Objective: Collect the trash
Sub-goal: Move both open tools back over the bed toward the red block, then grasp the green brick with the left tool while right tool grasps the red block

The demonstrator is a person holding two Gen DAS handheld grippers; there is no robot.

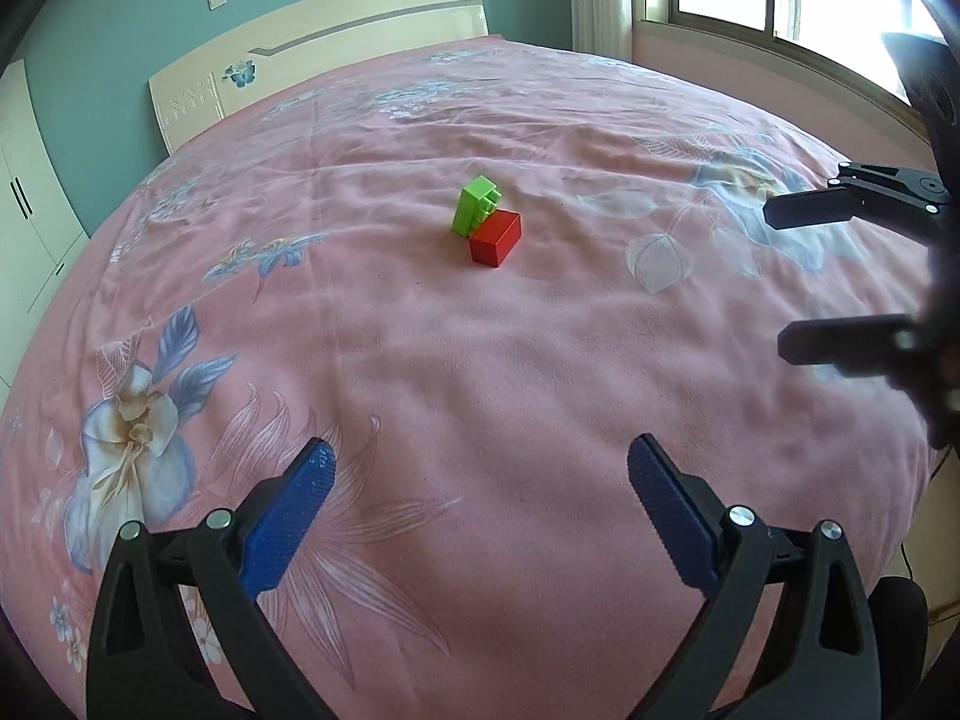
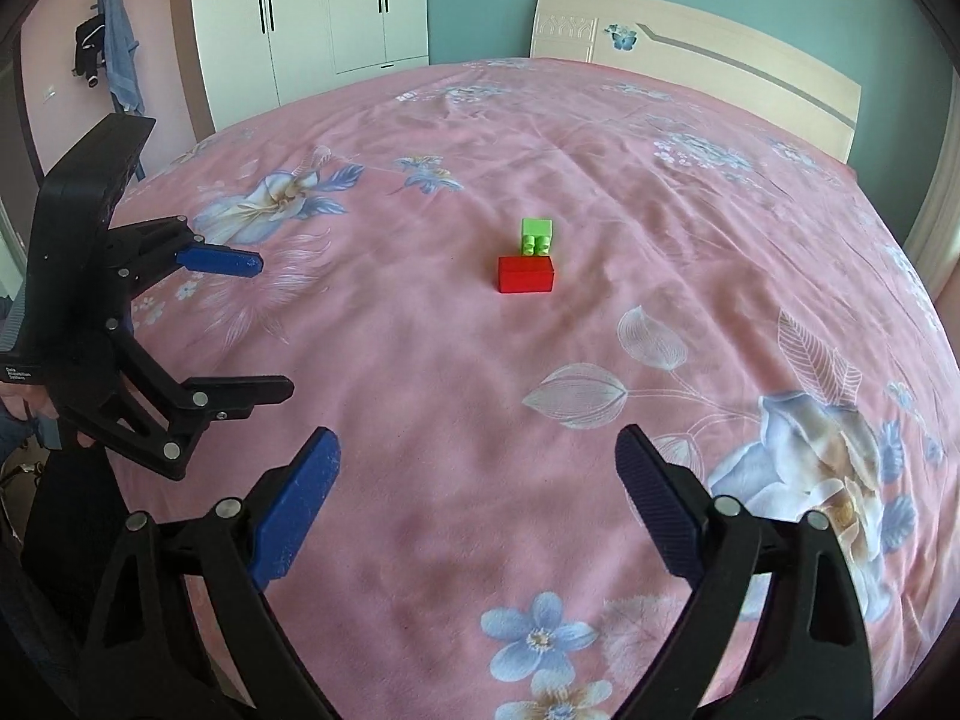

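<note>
Pink floral bedspread holds a green toy brick touching a red toy brick mid-bed; left gripper and right gripper hover spread, empty. Soft fabric could let either brick tip away when pinched.

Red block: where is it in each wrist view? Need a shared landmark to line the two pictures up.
Left wrist view: red block sits just above centre on the pink bedspread, the green block touching it at its upper left.
Right wrist view: red block sits slightly right of centre, the green block directly behind it.
Shared landmark: the headboard with the blue butterfly, upper left in the left view, upper right in the right view.
</note>
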